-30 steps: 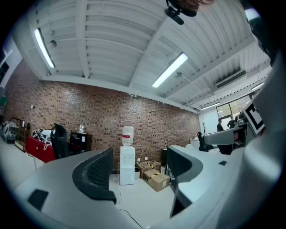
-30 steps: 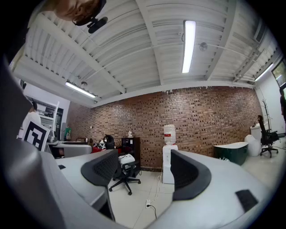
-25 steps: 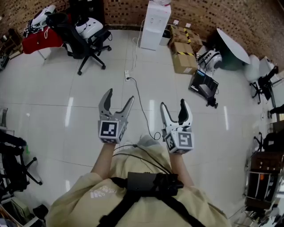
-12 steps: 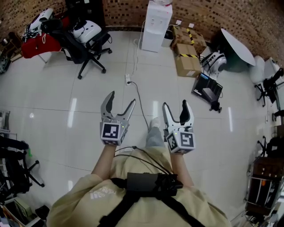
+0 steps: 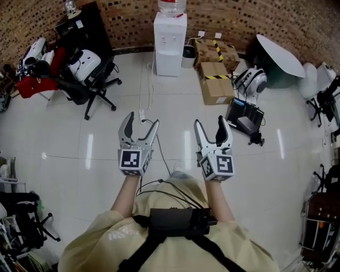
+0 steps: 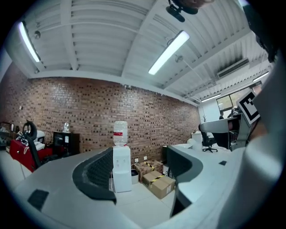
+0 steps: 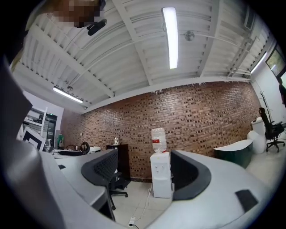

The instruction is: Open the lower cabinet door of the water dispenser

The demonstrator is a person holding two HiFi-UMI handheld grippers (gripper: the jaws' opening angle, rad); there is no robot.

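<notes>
Dispenser [image 5: 170, 45] stands against the brick wall [image 5: 133, 18], boxes [image 5: 215, 82] just beside it, well apart from the left gripper [image 5: 141, 121] and right gripper [image 5: 210, 122]. Both point toward it, fingers spread, nothing between them.

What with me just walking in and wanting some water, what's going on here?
A person holds a two-jaw tool in each hand, the left tool and the right tool side by side, both level and aimed at the white water dispenser standing against the brick wall. Both tools are open and empty. A wide stretch of tiled floor lies between them and the dispenser, so its lower cabinet door is not yet touched.
</notes>
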